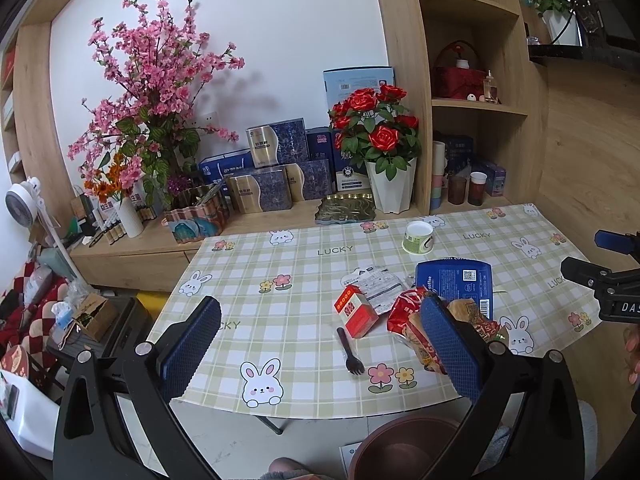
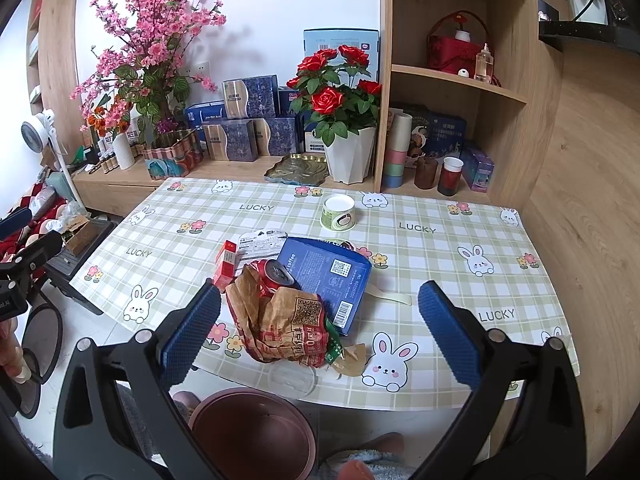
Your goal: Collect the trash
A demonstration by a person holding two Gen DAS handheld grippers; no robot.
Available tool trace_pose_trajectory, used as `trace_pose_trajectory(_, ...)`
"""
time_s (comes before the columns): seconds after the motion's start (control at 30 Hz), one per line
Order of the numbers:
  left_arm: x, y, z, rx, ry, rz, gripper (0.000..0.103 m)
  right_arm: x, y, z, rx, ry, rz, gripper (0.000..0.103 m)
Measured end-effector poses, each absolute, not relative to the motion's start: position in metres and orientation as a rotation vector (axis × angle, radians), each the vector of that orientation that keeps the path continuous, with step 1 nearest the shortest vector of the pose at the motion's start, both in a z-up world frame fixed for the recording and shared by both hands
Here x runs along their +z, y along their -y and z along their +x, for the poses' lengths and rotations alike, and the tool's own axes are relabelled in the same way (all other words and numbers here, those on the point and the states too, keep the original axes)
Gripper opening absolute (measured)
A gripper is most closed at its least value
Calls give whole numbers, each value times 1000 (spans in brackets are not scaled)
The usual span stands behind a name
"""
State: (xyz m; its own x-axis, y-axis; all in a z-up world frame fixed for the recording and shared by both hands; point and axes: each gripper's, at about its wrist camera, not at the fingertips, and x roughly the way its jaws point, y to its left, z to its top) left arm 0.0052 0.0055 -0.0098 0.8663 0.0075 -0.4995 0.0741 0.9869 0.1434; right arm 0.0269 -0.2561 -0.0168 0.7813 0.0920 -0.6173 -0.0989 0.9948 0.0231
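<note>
Table [image 2: 440,216] with the checked bunny cloth carries all the trash, none of it collected as far as I can see. The brown bin [image 2: 256,432] sits on the floor just under the near table edge and looks empty in the right wrist view. So the task is at the start, everything is left.

Trash, big to small: blue coffee box [image 2: 324,280] lying flat mid-table; crumpled red and brown food wrapper [image 2: 280,328] near the front edge, touching the box; red drink can [image 2: 276,272] on its side between wrapper and box; white flat pouch [image 1: 374,284]; small red carton [image 1: 356,312]; green paper cup [image 2: 338,212] standing apart toward the back; black plastic fork [image 1: 350,354] just beside the carton.

My left gripper [image 1: 320,352] is spread wide, holding nothing. My right gripper [image 2: 320,332] is also spread wide and empty, wrapper framed between its fingers, not touching.

I judge 7 pieces remain; wrapper looks like the first pick.
</note>
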Motion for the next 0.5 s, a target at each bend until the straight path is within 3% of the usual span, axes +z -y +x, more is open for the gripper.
trace_pose_trajectory(0.5, -10, -5, 5, -35, -524, 158, 98, -18, 258, 26, 105, -668, -6, 97)
